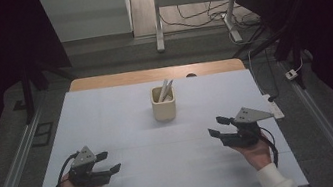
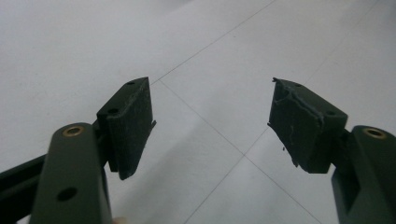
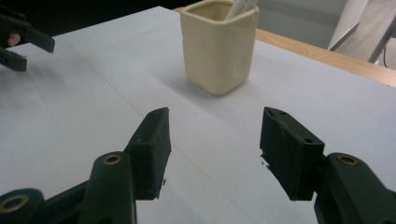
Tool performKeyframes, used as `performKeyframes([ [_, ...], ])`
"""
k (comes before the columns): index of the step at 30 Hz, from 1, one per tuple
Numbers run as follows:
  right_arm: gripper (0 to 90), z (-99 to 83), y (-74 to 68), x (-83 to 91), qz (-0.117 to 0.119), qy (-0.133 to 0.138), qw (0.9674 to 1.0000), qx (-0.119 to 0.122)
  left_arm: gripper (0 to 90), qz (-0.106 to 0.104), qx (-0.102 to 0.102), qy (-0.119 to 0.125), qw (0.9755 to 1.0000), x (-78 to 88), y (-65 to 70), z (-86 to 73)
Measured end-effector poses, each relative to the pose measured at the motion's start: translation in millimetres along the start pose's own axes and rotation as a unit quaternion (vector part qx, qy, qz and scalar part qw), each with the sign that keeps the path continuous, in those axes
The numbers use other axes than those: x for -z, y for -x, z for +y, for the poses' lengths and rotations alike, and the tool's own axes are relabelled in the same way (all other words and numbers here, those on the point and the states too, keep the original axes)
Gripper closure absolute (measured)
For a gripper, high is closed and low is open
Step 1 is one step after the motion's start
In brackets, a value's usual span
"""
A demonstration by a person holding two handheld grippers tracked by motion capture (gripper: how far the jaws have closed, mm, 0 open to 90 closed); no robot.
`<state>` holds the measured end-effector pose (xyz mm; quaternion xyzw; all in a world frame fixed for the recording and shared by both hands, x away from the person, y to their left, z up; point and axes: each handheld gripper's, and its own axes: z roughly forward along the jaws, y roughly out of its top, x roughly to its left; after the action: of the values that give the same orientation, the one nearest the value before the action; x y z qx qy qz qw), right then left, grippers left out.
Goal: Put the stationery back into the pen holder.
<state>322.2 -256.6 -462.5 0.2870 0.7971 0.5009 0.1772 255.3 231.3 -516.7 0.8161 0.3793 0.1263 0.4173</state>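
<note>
Ana: While the right tool (image 1: 216, 127) sits low on the right with its two black jaws spread wide, is it pinching anything?

Ben: No. Nothing is between them. In the right gripper view the right tool (image 3: 212, 128) points at the cream cup (image 3: 218, 45), which stands a bit farther away, apart from it.

Ana: And the left tool (image 1: 109, 161)?

Ben: That one is spread wide too, with nothing in it. It is near the person, on the left, and looks down at the white sheet (image 2: 70, 56).

Ana: Where is the cup?

Ben: The cream cup (image 1: 164, 105) stands in the middle of the counter (image 1: 102, 81), toward the far side, on the white sheet. It is closer to the right tool than to the left one.

Ana: Which way does it point?

Ben: It stands straight up with its open mouth on top, so its long way runs up and down. Two pale sticks (image 1: 165, 90) poke out of it and lean a little to the right. I cannot tell what they are.

Ana: How will it feel to pick up?

Ben: I think it is hard and smooth, maybe a bit slippery, and it could break if it falls. It looks wide, so the jaws must stay spread. I would take it by two flat sides, around the middle, and keep it upright so the sticks stay in.
</note>
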Motion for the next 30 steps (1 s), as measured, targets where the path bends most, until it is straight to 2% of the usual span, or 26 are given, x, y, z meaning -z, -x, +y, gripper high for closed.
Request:
performKeyframes([
  [4,42.1,-14.2,0.7,16.8,-0.012,-0.007,0.9999,-0.004,30.2,0.01,0.001,0.007,0.9999,3.9,1.6,-0.6],
  [10,41.9,-34.6,5.5,38.4,-0.042,-0.021,0.9989,0.001,30.1,0.011,-0.002,0.01,0.9999,5.1,4.6,-0.9],
  [13,41.9,-43.5,10.7,45.0,-0.047,-0.019,0.9987,-0.009,30.1,0.011,-0.003,0.012,0.9999,4.9,5.2,-0.4],
  [20,41.4,-56.0,15.3,39.8,-0.043,-0.046,0.998,-0.003,30.0,0.014,-0.003,0.016,0.9998,5.7,4.5,-0.9],
  [30,41.2,-56.0,13.8,38.7,-0.048,-0.051,0.9975,0.002,29.8,0.016,-0.002,0.017,0.9997,5.3,2.1,0.0],
])
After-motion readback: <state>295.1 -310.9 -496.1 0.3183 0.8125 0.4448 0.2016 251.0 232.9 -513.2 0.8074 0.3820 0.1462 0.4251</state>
